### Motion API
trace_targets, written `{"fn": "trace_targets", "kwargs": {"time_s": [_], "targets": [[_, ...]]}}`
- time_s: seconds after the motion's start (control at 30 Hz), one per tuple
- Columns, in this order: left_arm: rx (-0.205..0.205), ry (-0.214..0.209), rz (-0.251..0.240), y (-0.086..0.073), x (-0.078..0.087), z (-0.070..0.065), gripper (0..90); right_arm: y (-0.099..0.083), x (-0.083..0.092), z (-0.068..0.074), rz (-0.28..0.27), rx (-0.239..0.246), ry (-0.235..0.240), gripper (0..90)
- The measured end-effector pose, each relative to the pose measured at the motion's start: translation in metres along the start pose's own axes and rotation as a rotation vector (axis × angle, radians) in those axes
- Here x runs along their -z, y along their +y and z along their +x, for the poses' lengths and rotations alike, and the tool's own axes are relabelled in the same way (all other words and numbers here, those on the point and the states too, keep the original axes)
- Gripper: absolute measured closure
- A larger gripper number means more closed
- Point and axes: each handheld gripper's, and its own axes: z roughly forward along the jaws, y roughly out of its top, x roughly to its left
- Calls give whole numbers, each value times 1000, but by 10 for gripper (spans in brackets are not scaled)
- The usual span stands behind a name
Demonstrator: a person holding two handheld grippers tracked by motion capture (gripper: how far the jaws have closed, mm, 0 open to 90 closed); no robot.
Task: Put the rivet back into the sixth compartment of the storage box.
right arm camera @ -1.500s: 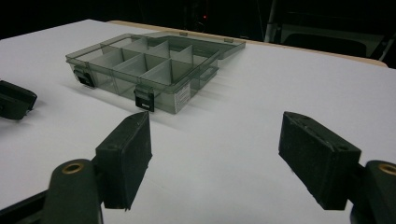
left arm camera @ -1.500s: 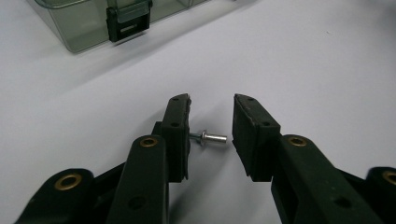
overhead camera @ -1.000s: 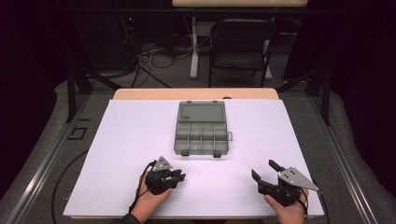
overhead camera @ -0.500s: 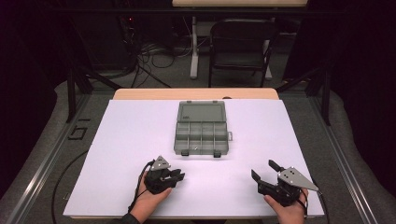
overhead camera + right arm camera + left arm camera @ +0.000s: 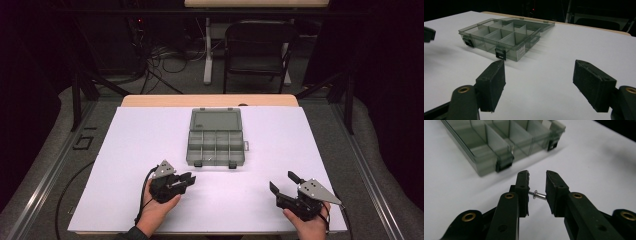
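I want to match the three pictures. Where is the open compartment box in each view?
High view: the compartment box lies at the table's centre, lid open toward the far edge.
Left gripper view: upper left, beyond the left gripper, which holds a small metal pin.
Right gripper view: upper left of centre, beyond the open right gripper.
Shared landmark: the box's two black latches.

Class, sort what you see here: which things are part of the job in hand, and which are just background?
Part of the job:
- small metal pin, clamped in the left gripper
- open compartment box
- right gripper, open, holding nothing

Background:
- white table
- chair
- floor cables
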Motion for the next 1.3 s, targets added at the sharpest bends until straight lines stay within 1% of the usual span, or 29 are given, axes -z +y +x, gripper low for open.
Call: {"fn": "trace_targets", "kwargs": {"time_s": [0.03, 0.1, 0.13, 0.17, 0.2, 0.3, 0.5, 0.63, 0.73, 0.77, 0.87, 0.9, 0.93, 1.03, 1.13, 1.3], "targets": [[5, 3, -20, 3, 2, 0, 730, 0, 0, 0, 1, 1, 1, 255], [1, 10, -41, 7, 7, 2, 730, 0, 0, 1, 0, -1, -1, 258], [7, 13, -62, 10, 9, 2, 730, 0, 0, 1, -1, 2, -2, 258], [0, 18, -70, 11, 11, 3, 730, 0, 0, 1, -1, 1, -3, 258], [9, 18, -84, 13, 13, 4, 730, 0, 0, 1, 1, 1, -2, 258], [14, 27, -126, 19, 20, 5, 730, 0, 0, 1, 0, 0, -4, 259], [0, 43, -196, 29, 32, 5, 730, 1, 0, 2, -9, 0, -3, 261], [-12, 53, -227, 34, 38, 4, 730, 1, 1, 3, -8, -1, -4, 261], [-17, 57, -234, 36, 40, 3, 730, 1, 1, 3, -7, 6, -1, 262], [-18, 54, -230, 37, 41, 2, 730, 1, 1, 3, -5, 3, -1, 262], [-22, 53, -242, 40, 40, 1, 730, 1, 1, 3, -10, 8, -1, 262], [-25, 54, -235, 41, 41, 1, 730, 1, 1, 3, -8, 5, -1, 262], [-22, 55, -248, 42, 40, 1, 730, 1, 1, 3, -6, 6, -2, 262], [-23, 50, -252, 47, 39, 1, 730, 1, 1, 3, -11, 4, 0, 262], [-31, 39, -262, 56, 34, 0, 730, 1, 1, 3, -11, 8, -2, 262], [-46, 23, -251, 75, 20, -2, 730, 1, 1, 3, -10, 5, -3, 262]]}}
